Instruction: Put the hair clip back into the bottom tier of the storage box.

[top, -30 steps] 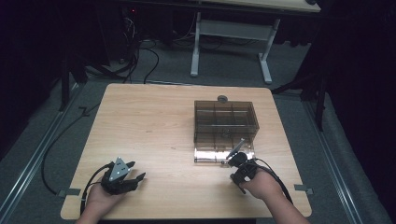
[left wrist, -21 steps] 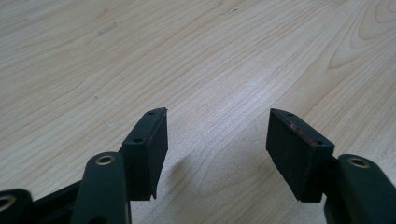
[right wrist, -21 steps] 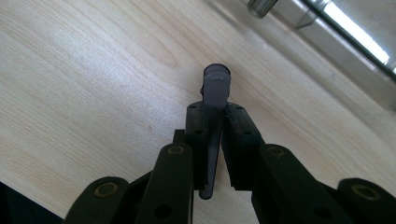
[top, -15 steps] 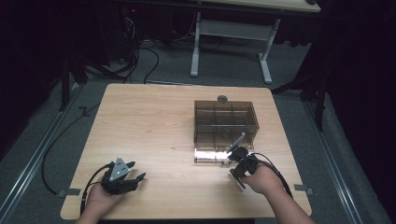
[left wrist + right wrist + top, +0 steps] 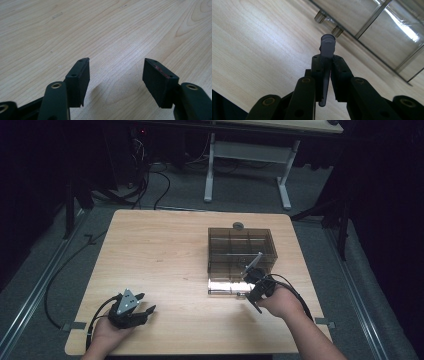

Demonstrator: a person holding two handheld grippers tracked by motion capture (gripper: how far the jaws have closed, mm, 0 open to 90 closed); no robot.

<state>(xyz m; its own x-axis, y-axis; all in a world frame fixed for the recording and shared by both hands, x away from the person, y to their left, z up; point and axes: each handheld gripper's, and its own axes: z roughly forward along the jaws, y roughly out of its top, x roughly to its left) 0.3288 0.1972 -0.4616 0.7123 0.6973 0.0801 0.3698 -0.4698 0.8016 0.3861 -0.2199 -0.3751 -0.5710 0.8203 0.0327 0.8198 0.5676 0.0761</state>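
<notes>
Pale wood tabletop (image 5: 165, 255) is carrying a smoky clear compartment box (image 5: 241, 255) at my three o'clock, its cells looking bare as far as I can tell. A small round knob (image 5: 238, 225) is sitting at the box's twelve o'clock edge. I'm clamping my right gripper (image 5: 253, 281) on a grey pen-like stick (image 5: 326, 56), just at the box's six o'clock wall; since a second ago it is riding slightly higher. My left gripper (image 5: 142, 303) is resting at seven o'clock, jaws spread wide over bare wood.
</notes>
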